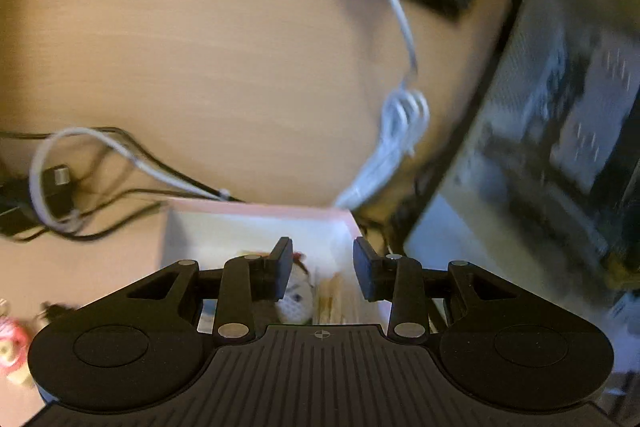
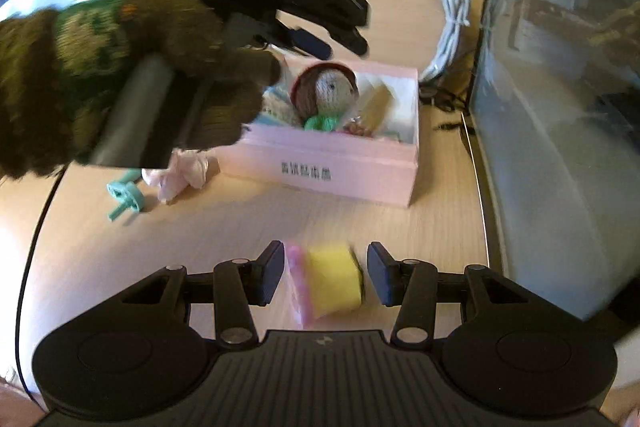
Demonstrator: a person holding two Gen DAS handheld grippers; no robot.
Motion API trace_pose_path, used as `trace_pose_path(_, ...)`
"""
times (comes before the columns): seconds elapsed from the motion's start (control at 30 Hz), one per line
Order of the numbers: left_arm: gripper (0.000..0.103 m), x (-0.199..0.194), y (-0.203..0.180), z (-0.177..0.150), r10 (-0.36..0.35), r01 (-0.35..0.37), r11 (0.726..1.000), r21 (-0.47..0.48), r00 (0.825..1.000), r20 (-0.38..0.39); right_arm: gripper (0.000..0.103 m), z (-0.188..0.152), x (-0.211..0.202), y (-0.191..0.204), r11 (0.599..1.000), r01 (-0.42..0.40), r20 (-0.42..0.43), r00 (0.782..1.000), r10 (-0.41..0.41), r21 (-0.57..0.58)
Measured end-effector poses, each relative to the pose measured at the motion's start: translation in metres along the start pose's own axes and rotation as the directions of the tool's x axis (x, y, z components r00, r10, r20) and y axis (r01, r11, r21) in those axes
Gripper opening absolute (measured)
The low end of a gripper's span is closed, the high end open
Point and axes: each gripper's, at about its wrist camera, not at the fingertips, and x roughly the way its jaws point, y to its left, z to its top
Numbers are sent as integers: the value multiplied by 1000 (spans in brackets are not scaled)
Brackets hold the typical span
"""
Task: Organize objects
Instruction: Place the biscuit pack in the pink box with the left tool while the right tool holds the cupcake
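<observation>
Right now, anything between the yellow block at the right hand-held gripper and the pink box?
On the desk, nothing visible: bare wood runs from the yellow block to the pink box. Above the box's far-left corner hangs the left hand-held gripper, held by a gloved hand; it could crowd a drop there.

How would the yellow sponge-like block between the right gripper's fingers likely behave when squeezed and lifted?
The yellow block looks like soft foam, so it would probably compress under the fingers and seem light. Its flat faces suggest that it won't roll. The pink piece beside it might slip away.
</observation>
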Motion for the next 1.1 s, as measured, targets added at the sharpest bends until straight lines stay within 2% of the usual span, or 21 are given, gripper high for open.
trace_pose_path(0.07, 37, -25, 17, -2, 8, -8, 999, -35, 1000, 21, 46, 9, 2, -2, 1000, 3, 22, 1000, -3, 7)
trace_pose_path(0.17, 37, -68, 51, -20, 53, -53, 998, -27, 999, 11, 44, 30, 6, -6, 999, 6, 70, 997, -9, 34)
trace_pose_path(0.23, 37, -95, 78, -38, 100, -100, 995, -13, 994, -37, 43, 47, 10, -8, 999, 19, 90, 996, -22, 33)
trace_pose_path(0.3, 37, -117, 103, -57, 148, -150, 989, -15, 984, -95, 44, 56, 13, -14, 999, -4, 80, 997, 1, 45)
trace_pose_path(0.37, 37, -133, 118, -77, 178, -187, 982, -42, 971, -161, 54, 54, 17, -15, 999, -12, 52, 999, 10, 42)
trace_pose_path(0.4, 37, -137, 123, -85, 182, -195, 980, -49, 965, -188, 66, 48, 19, -12, 1000, -2, 34, 999, 1, 26)
trace_pose_path(0.43, 37, -141, 126, -93, 185, -199, 979, -48, 960, -209, 73, 40, 21, -8, 1000, 17, 16, 1000, -17, 6)
trace_pose_path(0.47, 37, -144, 128, -98, 184, -198, 979, -43, 958, -220, 73, 31, 23, -3, 999, 36, -5, 999, -36, -13)
trace_pose_path(0.6, 37, -148, 125, -110, 136, -148, 988, -29, 957, -257, 72, 0, 46, 6, 996, 91, -124, 988, -93, -18)
trace_pose_path(0.67, 37, -151, 123, -111, 121, -132, 991, -24, 959, -257, 53, -5, 56, 5, 994, 106, -160, 982, -104, 2)
trace_pose_path(0.73, 37, -153, 123, -111, 119, -128, 992, -20, 962, -247, 46, 1, 59, 3, 995, 92, -179, 980, -85, 32)
trace_pose_path(0.83, 37, -161, 130, -113, 120, -129, 991, -23, 964, -237, 42, 29, 43, 8, 998, 47, -105, 994, -42, 38)
trace_pose_path(0.9, 37, -165, 134, -115, 129, -140, 990, -29, 963, -238, 42, 64, 34, 13, 999, 24, -12, 1000, -24, 44)
trace_pose_path(0.97, 37, -166, 136, -115, 134, -147, 988, -37, 963, -234, 42, 104, 34, 17, 999, 14, 86, 996, -18, 50)
trace_pose_path(1.03, 37, -167, 136, -116, 133, -146, 988, -40, 963, -235, 42, 144, 41, 23, 999, 24, 180, 983, -32, 44)
trace_pose_path(1.07, 37, -167, 136, -117, 137, -150, 988, -37, 961, -239, 43, 160, 46, 24, 999, 21, 202, 979, -30, 46)
trace_pose_path(1.1, 37, -166, 136, -118, 143, -155, 987, -31, 959, -245, 50, 176, 54, 23, 998, 14, 216, 976, -27, 63)
